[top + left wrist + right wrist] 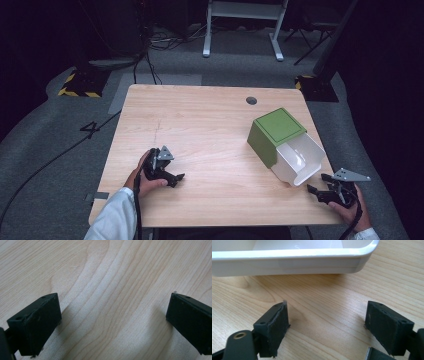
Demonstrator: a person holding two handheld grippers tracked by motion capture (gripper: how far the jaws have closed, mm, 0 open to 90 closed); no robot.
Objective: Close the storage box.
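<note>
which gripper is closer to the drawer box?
The right gripper, just off the white drawer of the green box. The left gripper sits across the table.

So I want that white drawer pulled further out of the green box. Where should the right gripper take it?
Probably by the front rim of the white drawer, coming from the near side. That rim faces the right gripper, whose jaws stand open just short of it, and it looks thin enough to pinch. The green box covers the drawer's back.

Light wooden table fills the frame's centre, with a round cable hole near its upper right edge. At right sits a green box, its white drawer pulled out toward the lower right.
</note>
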